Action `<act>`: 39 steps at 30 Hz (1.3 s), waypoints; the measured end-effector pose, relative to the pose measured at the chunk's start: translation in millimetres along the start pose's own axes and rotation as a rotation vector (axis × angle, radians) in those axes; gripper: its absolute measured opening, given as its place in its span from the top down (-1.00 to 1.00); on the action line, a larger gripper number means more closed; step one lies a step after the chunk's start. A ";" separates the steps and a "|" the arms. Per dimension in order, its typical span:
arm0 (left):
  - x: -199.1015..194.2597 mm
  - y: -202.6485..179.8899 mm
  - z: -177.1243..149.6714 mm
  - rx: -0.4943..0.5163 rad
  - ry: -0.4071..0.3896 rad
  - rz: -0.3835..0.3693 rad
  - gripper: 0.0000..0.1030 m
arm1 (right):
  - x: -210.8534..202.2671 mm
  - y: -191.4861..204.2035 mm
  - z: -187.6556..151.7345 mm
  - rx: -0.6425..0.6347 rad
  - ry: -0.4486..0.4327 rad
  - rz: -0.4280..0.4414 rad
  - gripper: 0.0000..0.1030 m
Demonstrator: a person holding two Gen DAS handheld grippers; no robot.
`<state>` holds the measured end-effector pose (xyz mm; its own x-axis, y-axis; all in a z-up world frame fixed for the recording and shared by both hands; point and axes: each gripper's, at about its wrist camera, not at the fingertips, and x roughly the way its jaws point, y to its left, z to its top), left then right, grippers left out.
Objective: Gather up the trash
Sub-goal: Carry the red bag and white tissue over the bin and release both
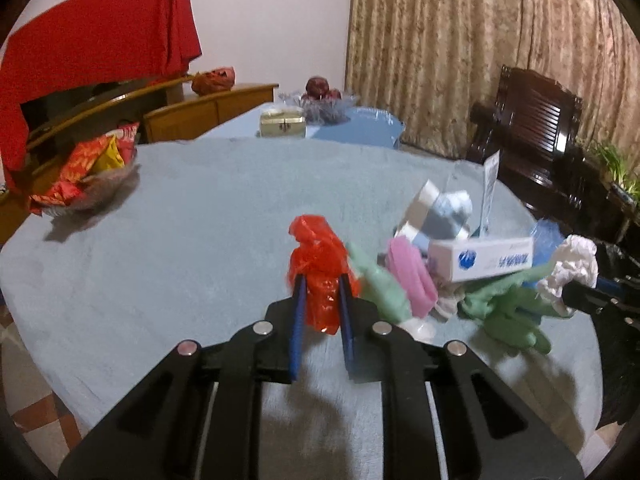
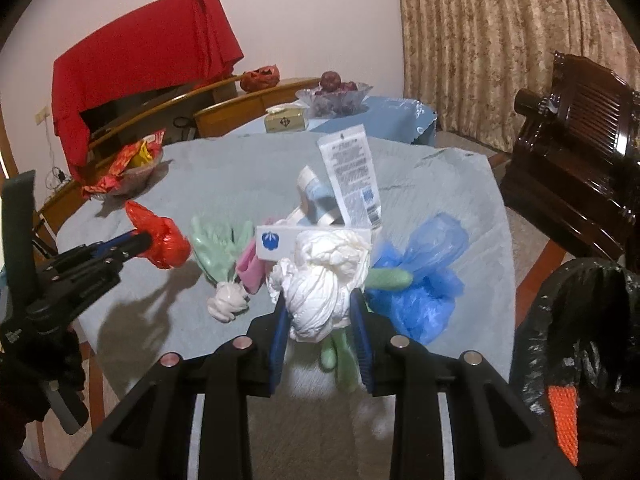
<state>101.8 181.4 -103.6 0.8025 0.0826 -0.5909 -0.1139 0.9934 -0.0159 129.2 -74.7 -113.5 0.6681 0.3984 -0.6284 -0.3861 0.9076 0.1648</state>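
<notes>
My left gripper (image 1: pixel 322 286) is shut on a crumpled red plastic bag (image 1: pixel 318 268) and holds it over the table; it also shows in the right wrist view (image 2: pixel 162 240). My right gripper (image 2: pixel 320 304) is shut on a knotted white plastic bag (image 2: pixel 320 280), seen at the right in the left wrist view (image 1: pixel 568 268). Between them lies a trash pile: green gloves (image 2: pixel 216 246), a pink item (image 1: pixel 412 276), a white box with a blue logo (image 1: pixel 484 260), a blue plastic bag (image 2: pixel 424 276) and a white packet (image 2: pixel 352 176).
A bin lined with a black bag (image 2: pixel 580 344) stands at the right beside the table. A bowl of red snack packets (image 1: pixel 88 176) sits at the table's far left. A dark wooden chair (image 2: pixel 580 160) stands right. A second table behind carries a fruit bowl (image 1: pixel 324 100) and a tin (image 1: pixel 282 122).
</notes>
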 end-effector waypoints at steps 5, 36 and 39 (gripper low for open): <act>-25.0 -9.6 15.2 0.000 -0.068 -0.029 0.73 | -15.1 -3.7 8.0 0.006 -0.036 -0.005 0.42; -43.9 -257.4 13.9 0.285 -0.054 -0.519 0.73 | -161.0 -175.5 -41.8 0.274 -0.143 -0.391 0.43; -40.2 -285.0 6.5 0.316 -0.050 -0.552 0.73 | -172.4 -195.6 -53.8 0.297 -0.138 -0.435 0.43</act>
<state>105.8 -104.4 -70.0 0.7213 -0.4520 -0.5248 0.4960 0.8660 -0.0642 55.3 -328.1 -78.3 0.8110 -0.0272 -0.5844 0.1281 0.9829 0.1320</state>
